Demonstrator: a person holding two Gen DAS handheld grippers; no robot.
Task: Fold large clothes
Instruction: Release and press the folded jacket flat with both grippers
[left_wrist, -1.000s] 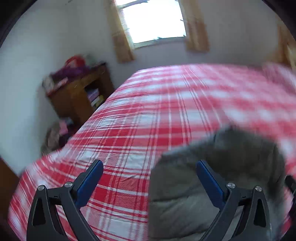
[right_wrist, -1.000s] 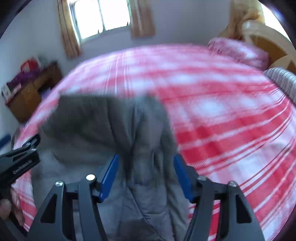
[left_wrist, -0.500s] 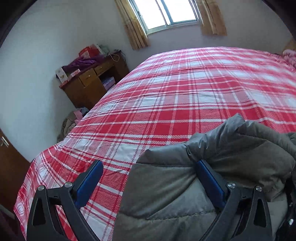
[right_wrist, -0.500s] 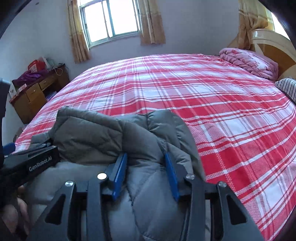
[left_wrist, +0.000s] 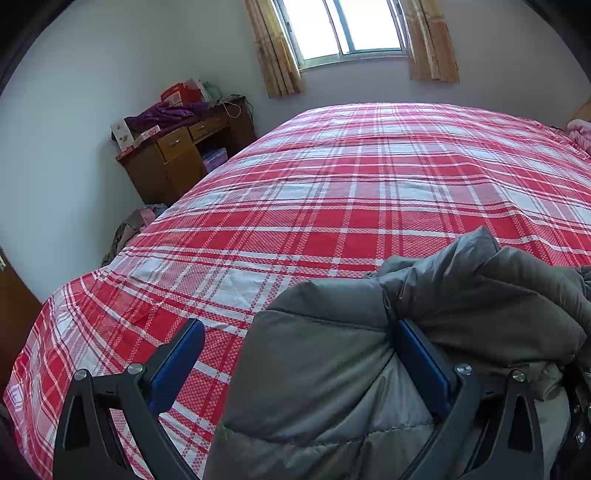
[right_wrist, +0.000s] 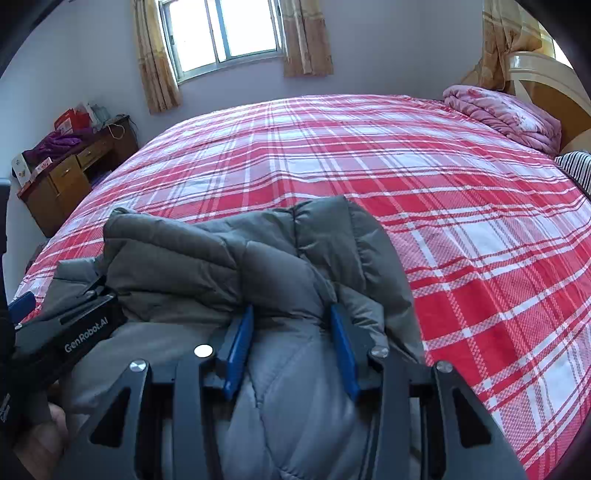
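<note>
Both views have sharpened and dropped since a second back: the blur is gone, more bedspread shows, and the grey padded jacket (left_wrist: 332, 369) now lies bunched on the near edge of the bed (left_wrist: 332, 206) instead of swinging in front of the lenses.

On the left, the left tongs (left_wrist: 295, 354) stand wide apart. One blue pad rests over bare plaid; the other is tucked under a fold of the jacket. Padding fills only part of the gap between them, and nothing is pinched, so these tongs are open and merely straddling the jacket's left edge.

Further right, the right tongs (right_wrist: 291, 339) have just been closing, and a thick ridge of quilted fabric sits between them. Both blue pads press into that ridge, so they are gripping the jacket. From this view the jacket (right_wrist: 240, 266) forms a lumpy heap, collar end raised toward the window, with the left tool's black body lying against its left side.

Beyond the heap, the plaid bed (right_wrist: 461, 221) stretches bare to a pink quilt (right_wrist: 506, 114) at the headboard, well apart from the work.

My reading: the garment has only been set down, not spread. It looks crumpled, so flattening it across the free bedspread probably has to come before any fold. The left tongs would need a grip first.
</note>
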